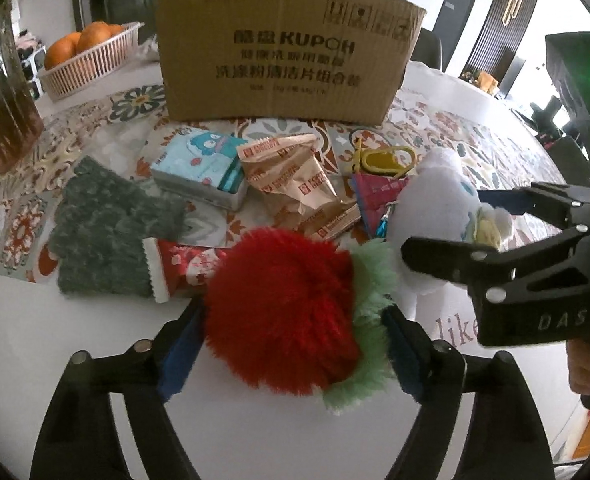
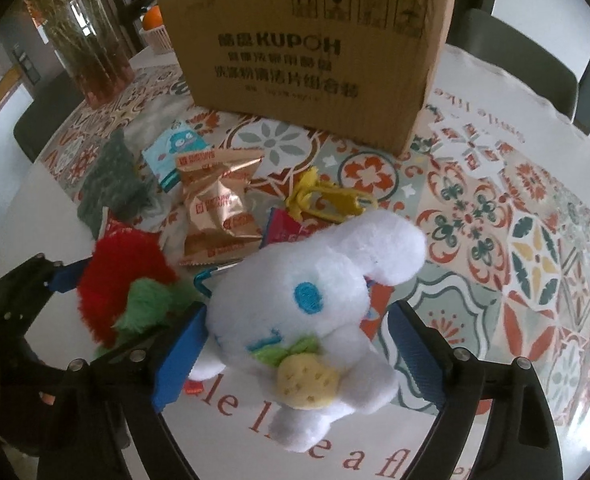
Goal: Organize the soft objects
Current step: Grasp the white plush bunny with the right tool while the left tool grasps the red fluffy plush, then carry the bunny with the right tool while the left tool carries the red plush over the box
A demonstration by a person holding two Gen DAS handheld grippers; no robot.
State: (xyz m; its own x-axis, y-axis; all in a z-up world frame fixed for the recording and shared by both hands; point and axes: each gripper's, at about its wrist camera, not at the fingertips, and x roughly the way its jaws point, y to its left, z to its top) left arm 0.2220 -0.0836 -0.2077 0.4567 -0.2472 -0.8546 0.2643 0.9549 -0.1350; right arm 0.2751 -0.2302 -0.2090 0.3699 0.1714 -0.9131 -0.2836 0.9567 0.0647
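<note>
At the top centre of both frames stood a cardboard box point(image 1: 287, 46), printed side facing the cameras. In front of it, on the patterned surface point(image 2: 515, 208), lay a grey-green knitted glove point(image 1: 111, 232), a blue cartoon tissue pack point(image 1: 203, 168), golden snack packets point(image 1: 295, 176) and a yellow clip point(image 1: 387, 160), all close together between the box and the toys. A basket of oranges point(image 1: 91, 56) was in the upper left of the left wrist view.

The left tongs point(image 1: 291, 344) were closed on a red and green fluffy pompom point(image 1: 283, 312) in the lower centre, both blue pads pressing its sides. The right tongs point(image 2: 295, 344) had the white plush dog point(image 2: 315, 304) between them: the left pad touched it, but I could not tell if the right pad did. Its long axis ran from upper right to lower left, with the ear pointing upper right.
</note>
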